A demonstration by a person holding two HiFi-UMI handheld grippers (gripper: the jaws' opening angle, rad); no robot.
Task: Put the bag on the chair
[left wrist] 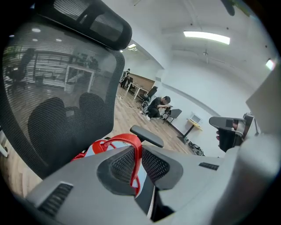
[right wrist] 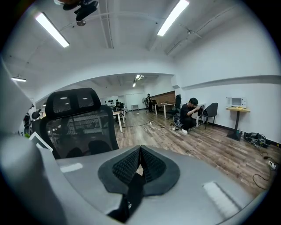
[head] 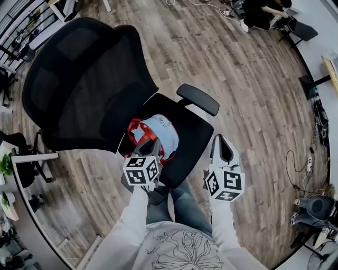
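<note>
A light blue bag with red straps lies on the seat of a black mesh office chair. My left gripper reaches over the seat's front edge and is shut on the bag's red strap, which runs between its pads. The blue fabric of the bag shows just beyond, in front of the chair's backrest. My right gripper hovers to the right of the seat, off the chair, shut with nothing in it. It faces the chair's backrest from the side.
The chair's armrest sticks out on the seat's right side. White desks stand at the left, cables and a power strip at the right wall. A seated person is far across the wooden floor.
</note>
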